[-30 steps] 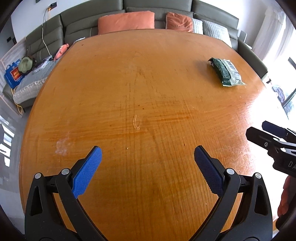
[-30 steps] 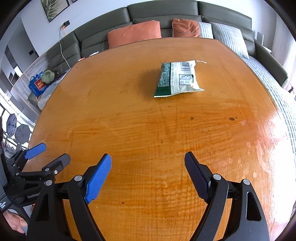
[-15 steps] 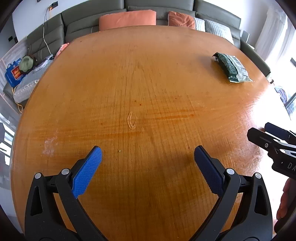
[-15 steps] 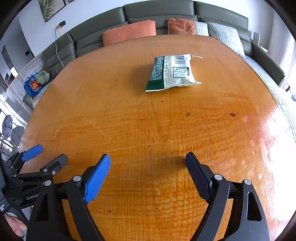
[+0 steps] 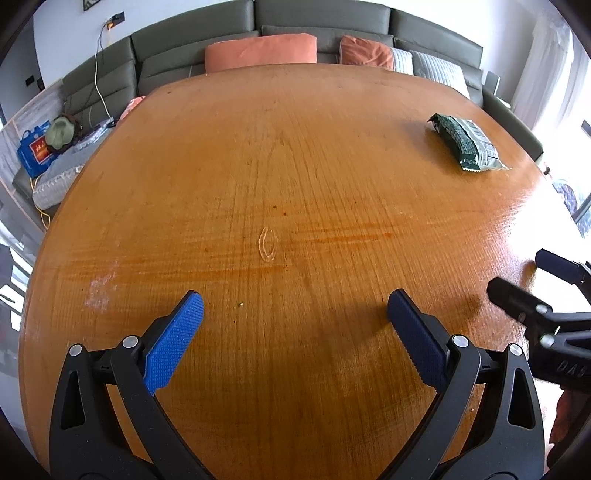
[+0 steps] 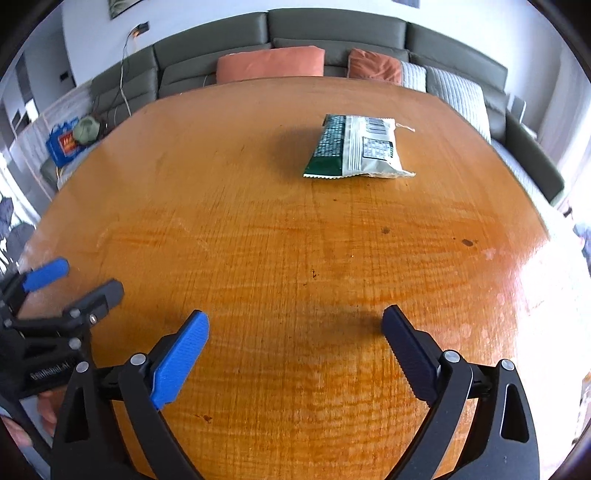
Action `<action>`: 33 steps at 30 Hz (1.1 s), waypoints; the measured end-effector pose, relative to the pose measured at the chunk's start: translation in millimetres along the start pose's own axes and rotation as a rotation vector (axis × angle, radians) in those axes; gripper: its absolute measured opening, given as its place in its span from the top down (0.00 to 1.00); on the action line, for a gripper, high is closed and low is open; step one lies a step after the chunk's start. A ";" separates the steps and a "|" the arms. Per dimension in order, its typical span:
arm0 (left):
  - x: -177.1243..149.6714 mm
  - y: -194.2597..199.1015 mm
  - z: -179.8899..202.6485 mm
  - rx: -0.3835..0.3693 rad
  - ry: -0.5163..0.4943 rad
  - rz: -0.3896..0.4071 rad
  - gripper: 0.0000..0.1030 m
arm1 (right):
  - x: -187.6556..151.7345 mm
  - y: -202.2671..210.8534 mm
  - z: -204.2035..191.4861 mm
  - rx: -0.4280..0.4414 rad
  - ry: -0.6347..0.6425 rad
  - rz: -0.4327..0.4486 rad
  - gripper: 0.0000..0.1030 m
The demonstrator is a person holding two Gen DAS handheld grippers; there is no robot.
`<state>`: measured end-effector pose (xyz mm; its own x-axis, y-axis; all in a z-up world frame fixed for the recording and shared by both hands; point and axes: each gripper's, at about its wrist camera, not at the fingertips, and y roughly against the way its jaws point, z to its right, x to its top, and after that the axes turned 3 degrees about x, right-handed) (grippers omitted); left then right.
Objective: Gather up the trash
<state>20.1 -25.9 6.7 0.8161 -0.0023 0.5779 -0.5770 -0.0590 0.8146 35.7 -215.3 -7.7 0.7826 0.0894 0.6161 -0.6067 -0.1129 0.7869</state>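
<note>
Right wrist view: right gripper over bare wood, jaws widening, nothing between the blue pads, pads clear of the surface as far as can be told. Snack packet lies flat on the wooden table well ahead of these jaws, slightly right of centre, green band on its left, white printed panel on its right, its serrated end toward the camera. Open tabletop all round the packet; two small dark spots in the wood between it and the near right edge. Left gripper shows at the near left, above the table's near-left rim, a hand below it. Left wrist view: left gripper jaws spread wide, empty, hanging over clear wood with a faint oval mark just ahead. Same packet sits far right here, close to the table's right edge. Right gripper enters at the near right edge of frame. Table's curved far edge meets a grey sofa with orange cushions; a blue bag rests at far left on the sofa.
</note>
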 end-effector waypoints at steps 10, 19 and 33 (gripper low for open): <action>1.0 0.3 -0.8 0.003 0.003 -0.002 0.06 | -9.9 1.7 8.1 -0.026 -0.032 0.036 0.03; 0.7 0.7 -1.6 0.002 0.003 -0.002 0.06 | -9.9 2.4 6.8 -0.027 -0.032 0.036 0.02; 0.8 0.7 -1.6 0.002 0.002 -0.002 0.06 | -9.5 2.6 6.9 -0.027 -0.032 0.035 0.02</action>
<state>20.2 -24.3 7.8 0.8169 0.0001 0.5768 -0.5757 -0.0614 0.8154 27.7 -223.2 -11.7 0.7643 0.0539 0.6425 -0.6373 -0.0883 0.7655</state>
